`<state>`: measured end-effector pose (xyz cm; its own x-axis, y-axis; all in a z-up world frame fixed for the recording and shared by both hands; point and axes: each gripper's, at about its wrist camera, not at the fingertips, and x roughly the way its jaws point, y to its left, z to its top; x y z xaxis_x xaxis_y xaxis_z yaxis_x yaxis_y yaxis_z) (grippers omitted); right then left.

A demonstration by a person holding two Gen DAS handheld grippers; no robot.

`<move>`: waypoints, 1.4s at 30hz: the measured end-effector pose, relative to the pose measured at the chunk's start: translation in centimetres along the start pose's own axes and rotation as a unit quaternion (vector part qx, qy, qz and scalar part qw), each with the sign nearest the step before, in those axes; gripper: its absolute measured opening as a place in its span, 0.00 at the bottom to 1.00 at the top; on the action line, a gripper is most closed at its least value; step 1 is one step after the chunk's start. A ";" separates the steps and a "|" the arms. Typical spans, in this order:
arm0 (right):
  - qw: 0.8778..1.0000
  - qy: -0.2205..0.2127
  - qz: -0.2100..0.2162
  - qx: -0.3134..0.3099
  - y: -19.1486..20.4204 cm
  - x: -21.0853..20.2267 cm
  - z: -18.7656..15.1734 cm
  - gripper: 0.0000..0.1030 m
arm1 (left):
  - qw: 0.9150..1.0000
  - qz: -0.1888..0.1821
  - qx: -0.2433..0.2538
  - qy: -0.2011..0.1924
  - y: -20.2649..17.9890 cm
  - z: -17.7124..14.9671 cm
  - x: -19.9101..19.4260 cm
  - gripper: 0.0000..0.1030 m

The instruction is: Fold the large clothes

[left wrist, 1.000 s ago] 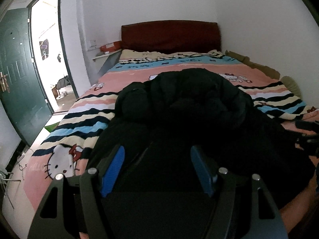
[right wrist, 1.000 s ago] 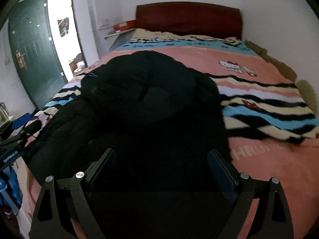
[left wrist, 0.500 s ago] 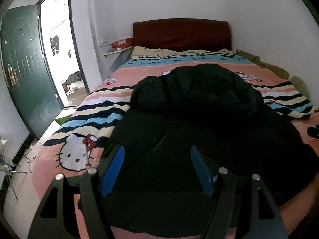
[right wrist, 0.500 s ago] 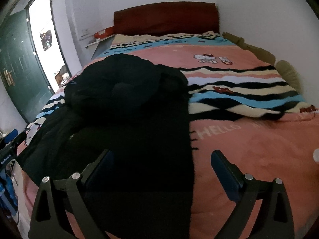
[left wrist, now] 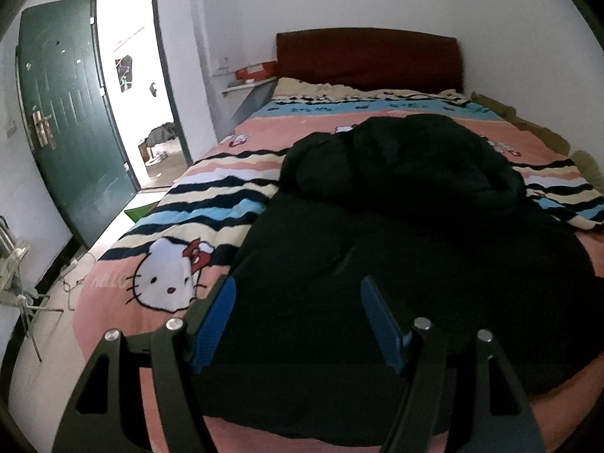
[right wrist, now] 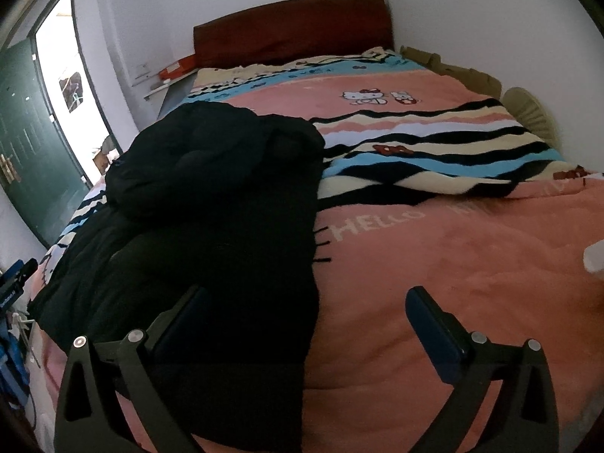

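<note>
Black padded coat: spread over the near half of the Hello Kitty blanket, hem toward the cameras, top end bunched into a thick mound toward 12 o'clock, below the red headboard. In the right wrist view, coat filling the 9 o'clock side, bare pink blanket at 3 o'clock.

Left gripper: fingers spread wide, empty, poised above the coat's lower panel. Right gripper: also spread, empty, straddling the coat's straight right edge.

Likely soft, puffy and springy; bulky rather than heavy, with a probably slick shell prone to sliding and bouncing back out of a fold. Best taken at seams or the hem corners, pinching through both layers, one corner per gripper. Mound at 12 o'clock too thick for one bite; better flattened first. Surface detail lost in the dark cloth.
</note>
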<state>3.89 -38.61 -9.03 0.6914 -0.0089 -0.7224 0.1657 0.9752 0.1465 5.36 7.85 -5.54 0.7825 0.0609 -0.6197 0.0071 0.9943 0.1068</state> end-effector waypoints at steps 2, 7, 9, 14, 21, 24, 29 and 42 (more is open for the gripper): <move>1.000 0.001 0.000 0.003 -0.3 0.1 0.0 0.99 | 1.000 0.005 -0.006 0.005 0.6 -0.2 0.4 0.65; 1.000 0.014 0.003 0.005 -0.6 0.8 -0.2 0.99 | 0.999 0.016 -0.020 0.018 2.2 -0.5 1.7 0.65; 1.000 0.020 0.002 0.002 -0.5 1.1 -0.4 0.99 | 0.999 0.021 -0.027 0.022 2.8 -0.6 2.1 0.65; 0.999 0.033 0.001 -0.007 -0.1 1.9 -0.8 0.99 | 0.998 0.031 -0.040 0.033 4.1 -0.9 3.2 0.65; 0.999 0.047 0.004 -0.012 0.2 2.5 -1.3 0.99 | 0.997 0.013 -0.059 0.057 5.9 -1.7 5.0 0.65; 0.998 0.055 0.008 -0.009 0.0 2.8 -1.4 0.99 | 0.995 -0.016 -0.066 0.069 7.0 -1.9 5.6 0.66; 0.997 0.068 0.016 -0.010 0.0 3.3 -1.7 0.99 | 0.991 -0.062 -0.083 0.085 8.8 -2.5 6.5 0.66; 0.992 0.106 0.059 0.020 -0.5 5.0 -2.3 0.99 | 0.956 -0.180 -0.188 0.136 11.8 -5.4 9.7 0.66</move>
<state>5.64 -38.67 -14.30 0.5448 0.1555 -0.8240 0.1230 0.9572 0.2619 9.70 20.62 -14.50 0.5798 -0.3207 -0.7490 -0.0197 0.9135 -0.4064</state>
